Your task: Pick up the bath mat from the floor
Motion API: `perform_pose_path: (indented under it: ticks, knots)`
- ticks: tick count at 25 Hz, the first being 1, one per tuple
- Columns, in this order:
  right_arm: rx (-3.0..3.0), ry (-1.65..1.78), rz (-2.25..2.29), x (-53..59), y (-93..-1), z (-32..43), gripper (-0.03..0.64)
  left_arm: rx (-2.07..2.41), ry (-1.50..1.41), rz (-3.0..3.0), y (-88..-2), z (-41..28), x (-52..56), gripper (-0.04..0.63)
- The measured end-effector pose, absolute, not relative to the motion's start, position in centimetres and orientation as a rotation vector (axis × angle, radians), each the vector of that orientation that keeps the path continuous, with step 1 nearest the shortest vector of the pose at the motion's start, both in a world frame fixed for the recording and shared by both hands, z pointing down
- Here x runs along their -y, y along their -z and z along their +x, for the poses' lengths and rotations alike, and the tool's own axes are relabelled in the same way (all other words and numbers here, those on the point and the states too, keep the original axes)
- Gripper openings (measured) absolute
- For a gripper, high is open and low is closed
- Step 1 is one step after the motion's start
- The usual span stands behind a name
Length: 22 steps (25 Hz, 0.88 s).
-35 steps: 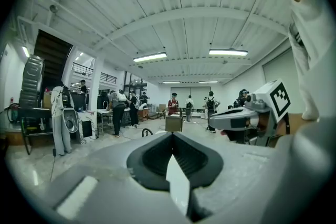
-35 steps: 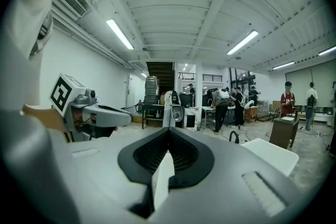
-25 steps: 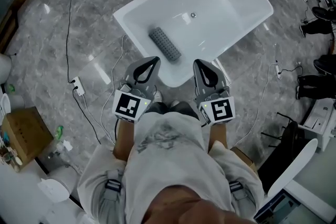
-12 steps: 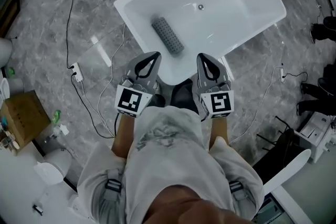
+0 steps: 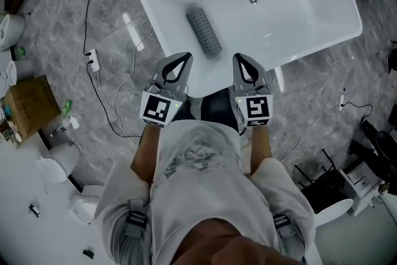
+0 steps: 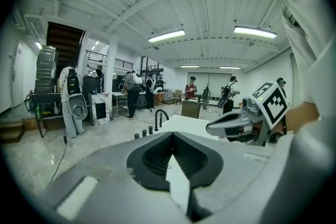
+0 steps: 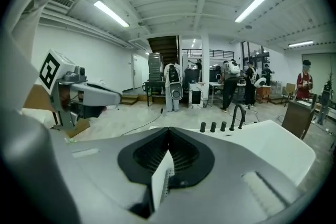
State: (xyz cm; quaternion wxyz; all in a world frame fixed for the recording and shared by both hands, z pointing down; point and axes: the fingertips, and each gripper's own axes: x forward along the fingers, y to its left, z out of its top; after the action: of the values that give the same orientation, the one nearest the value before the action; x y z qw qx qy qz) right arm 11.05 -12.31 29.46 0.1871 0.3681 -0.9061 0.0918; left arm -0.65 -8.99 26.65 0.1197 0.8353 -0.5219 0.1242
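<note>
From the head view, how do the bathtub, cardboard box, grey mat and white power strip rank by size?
1. Bathtub
2. Cardboard box
3. Grey mat, lying in the tub
4. Power strip, clearly smallest

- Grey marble floor [image 5: 74, 22] fills the head view.
- White freestanding bathtub [image 5: 304, 9] stands on it at 12 o'clock.
- White power strip [image 5: 94, 60] lies at 10 o'clock, with a thin black cable [image 5: 90, 3] running up from it.
- Brown cardboard box [image 5: 30, 107] sits at 9 o'clock.
</note>
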Motion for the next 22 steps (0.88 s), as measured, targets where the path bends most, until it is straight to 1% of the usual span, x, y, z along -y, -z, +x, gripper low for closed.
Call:
perform_pose_path:
  ticks: [10, 17, 22]
  knots:
    - [2.579, -0.317, 0.851, 17.4, -38.6, 11.9, 0.002, 1.546, -0.469, 2.316, -35.6, 1.5, 12.7, 0.003]
    - [2.554, -0.371, 0.825, 19.6, -46.4, 11.2, 0.002, 1.448, -0.572, 2.383, -42.8, 1.2, 14.6, 0.003]
    - [2.529, -0.371, 0.859, 20.5, -51.3, 10.4, 0.002, 1.353, -0.561, 2.408, -47.7, 0.9, 15.9, 0.003]
